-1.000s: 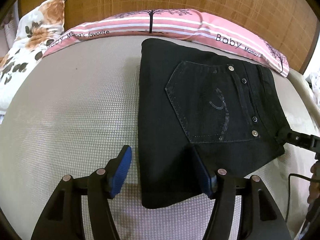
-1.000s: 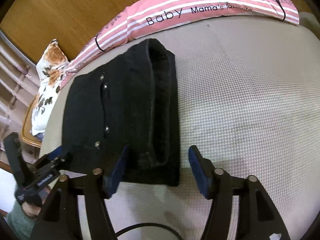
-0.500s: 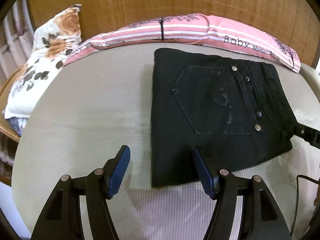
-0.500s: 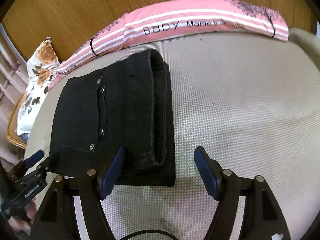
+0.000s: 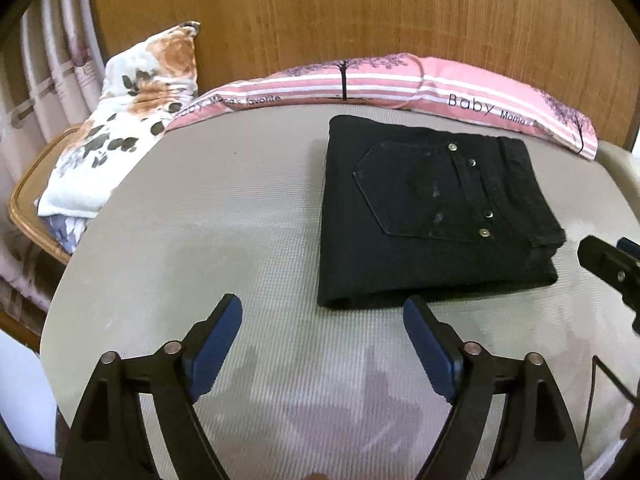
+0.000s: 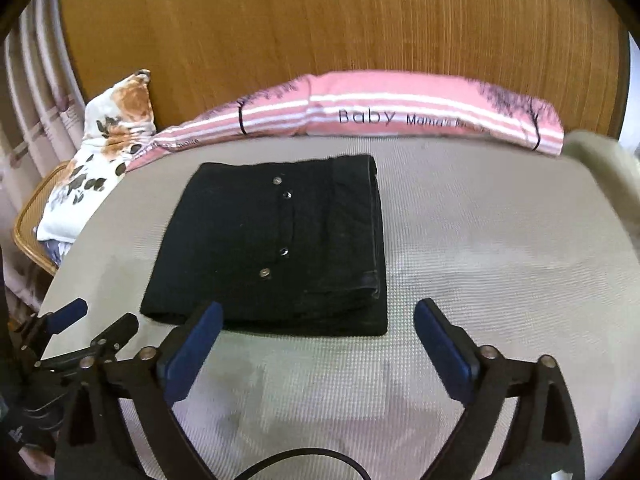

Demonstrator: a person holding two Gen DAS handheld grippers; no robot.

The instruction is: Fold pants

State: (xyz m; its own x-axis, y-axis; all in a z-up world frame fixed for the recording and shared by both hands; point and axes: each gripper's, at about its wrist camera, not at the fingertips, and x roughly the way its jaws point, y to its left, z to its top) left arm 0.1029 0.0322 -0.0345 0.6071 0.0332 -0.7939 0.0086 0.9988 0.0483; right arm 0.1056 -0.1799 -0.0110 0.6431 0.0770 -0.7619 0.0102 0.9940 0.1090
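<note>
The black pants (image 6: 272, 248) lay folded into a neat rectangle on the grey bed (image 6: 500, 248), rivets facing up. The right gripper (image 6: 316, 340) hung just before their near edge, its jaws having just been opening with nothing between them (the left gripper (image 6: 94, 320) sat lower left).

Pink striped pillow (image 5: 400, 80) along wooden headboard (image 5: 360, 12); floral pillow (image 5: 132, 116) at bed (image 5: 200, 220) corner; curtain (image 5: 48, 76) behind.

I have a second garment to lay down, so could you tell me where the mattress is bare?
Bare mattress lies between the folded black pants and the far side edge, bordered behind by the pink striped pillow. Another bare patch lies between the pants and the floral pillow. The strip between pants and striped pillow is narrow.
</note>
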